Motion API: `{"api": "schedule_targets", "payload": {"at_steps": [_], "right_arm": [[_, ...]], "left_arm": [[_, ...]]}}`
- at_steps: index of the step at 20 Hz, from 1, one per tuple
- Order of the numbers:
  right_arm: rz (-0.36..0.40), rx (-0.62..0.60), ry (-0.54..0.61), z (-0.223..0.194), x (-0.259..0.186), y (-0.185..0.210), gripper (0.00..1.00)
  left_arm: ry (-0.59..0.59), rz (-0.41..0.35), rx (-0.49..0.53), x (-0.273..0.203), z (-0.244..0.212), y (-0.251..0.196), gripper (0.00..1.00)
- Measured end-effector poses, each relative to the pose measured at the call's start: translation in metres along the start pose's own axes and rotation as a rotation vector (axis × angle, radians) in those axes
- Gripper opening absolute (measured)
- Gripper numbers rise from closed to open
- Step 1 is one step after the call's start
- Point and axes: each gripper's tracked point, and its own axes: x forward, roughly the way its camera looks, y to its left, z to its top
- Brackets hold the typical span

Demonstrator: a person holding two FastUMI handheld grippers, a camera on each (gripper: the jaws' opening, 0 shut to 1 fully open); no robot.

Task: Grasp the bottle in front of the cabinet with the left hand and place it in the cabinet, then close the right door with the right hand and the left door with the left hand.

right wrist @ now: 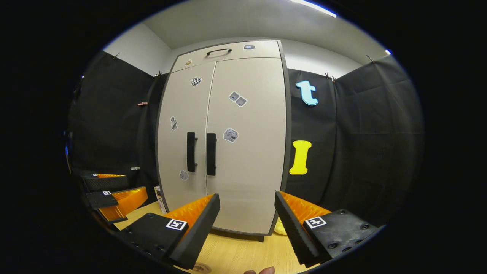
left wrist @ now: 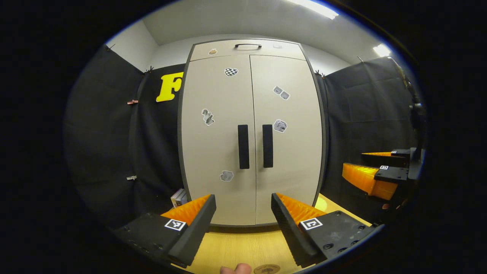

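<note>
Left gripper view looks straight at the tall beige two-door cabinet with a dark frame (left wrist: 251, 133), which stands on the pale wooden table top (left wrist: 243, 247). Both doors are shut: the left door (left wrist: 217, 137) and the right door (left wrist: 289, 137) meet at the middle seam, and the two black vertical handles (left wrist: 243, 146) sit just beside each other there. Small grey stickers are on both door fronts. Above the doors is a shallow drawer front with a black curved handle (left wrist: 248, 45).

The left gripper (left wrist: 243, 207) hangs in front of the doors with its jaws spread wide and nothing between them — it is released. The right gripper (left wrist: 371, 171) shows at the right edge of this view, also with its fingers apart.

In the right gripper view the cabinet (right wrist: 228, 140) stands a bit to the left, and the right gripper (right wrist: 247, 207) is spread wide too, holding nothing. The left gripper (right wrist: 114, 190) appears low at the left, above the table.

The bottle I cannot see anywhere — with the doors shut I cannot tell where it is. A small light box (left wrist: 179, 198) leans beside the left lower corner of the cabinet.
</note>
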Motion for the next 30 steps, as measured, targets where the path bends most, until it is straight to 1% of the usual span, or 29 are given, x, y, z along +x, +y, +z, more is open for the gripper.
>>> {"api": "schedule_targets", "payload": {"at_steps": [4, 11, 15, 18, 23, 27, 30], "right_arm": [[0.041, 0.012, -0.027, 0.008, 0.002, 0.005, 0.98], [0.085, 0.02, -0.022, 0.003, 0.012, -0.003, 0.98], [0.098, 0.0, -0.031, 0.001, 0.016, -0.011, 0.98], [0.086, -0.003, -0.049, 0.002, 0.02, -0.015, 0.98], [0.09, -0.003, -0.083, 0.007, 0.022, -0.018, 0.98], [0.114, 0.027, -0.071, 0.002, 0.02, -0.019, 0.98], [0.117, 0.033, -0.069, -0.001, 0.017, -0.026, 0.98]], "left_arm": [[-0.01, 0.026, -0.019, -0.004, 0.005, -0.003, 0.94], [-0.018, 0.094, 0.011, -0.008, 0.009, 0.002, 0.93], [-0.021, 0.085, 0.0, -0.003, 0.006, -0.008, 0.94], [-0.017, 0.066, -0.016, 0.003, 0.0, -0.012, 0.93], [-0.01, 0.084, -0.002, 0.005, -0.008, -0.008, 0.93], [-0.006, 0.101, -0.007, 0.002, -0.011, -0.01, 0.94], [0.001, 0.109, -0.022, 0.002, -0.014, -0.016, 0.94]]}}
